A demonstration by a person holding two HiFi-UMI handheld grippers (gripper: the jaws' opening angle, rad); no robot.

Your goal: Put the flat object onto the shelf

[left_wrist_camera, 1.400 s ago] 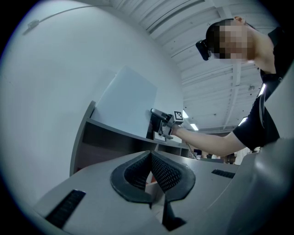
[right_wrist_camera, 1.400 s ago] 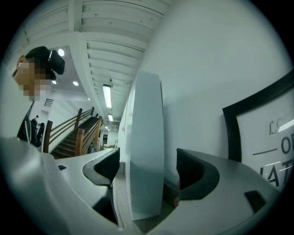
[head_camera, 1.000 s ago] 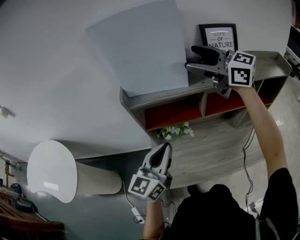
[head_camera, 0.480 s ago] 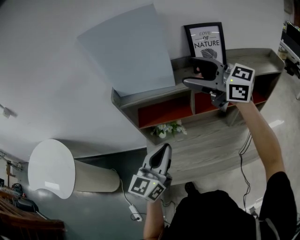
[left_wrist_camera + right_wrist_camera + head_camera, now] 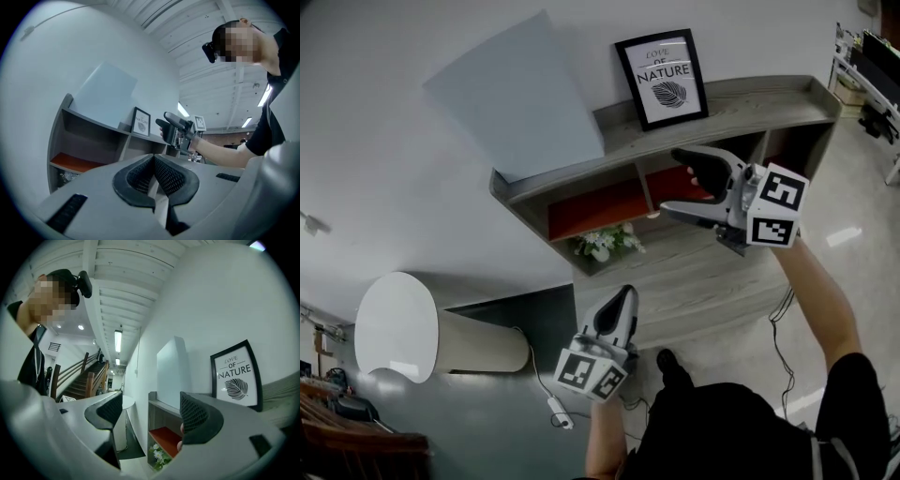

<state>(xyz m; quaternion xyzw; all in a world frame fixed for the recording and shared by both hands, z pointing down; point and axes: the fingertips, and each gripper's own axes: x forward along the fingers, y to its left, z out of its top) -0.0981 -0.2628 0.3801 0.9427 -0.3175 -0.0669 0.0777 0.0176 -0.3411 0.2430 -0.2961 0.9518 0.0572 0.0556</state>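
A pale blue flat board (image 5: 517, 97) stands on the top of the grey wooden shelf (image 5: 741, 97), leaning against the white wall; it also shows as the board (image 5: 105, 96) and the board (image 5: 172, 371). My right gripper (image 5: 689, 180) is open with nothing between its jaws, held in front of the shelf's upper compartments, apart from the board. My left gripper (image 5: 622, 302) hangs low near the shelf's bottom, its jaws closed together and empty.
A framed "Love of Nature" print (image 5: 662, 78) leans on the shelf top to the right of the board. A small plant with white flowers (image 5: 603, 242) sits in a lower compartment. A round white table (image 5: 394, 328) stands at the left. A cable (image 5: 553, 410) lies on the floor.
My right gripper has drawn back and down from the board, which stays leaning on the shelf top. The view has shifted, so the shelf sits further left. My left gripper has barely moved.
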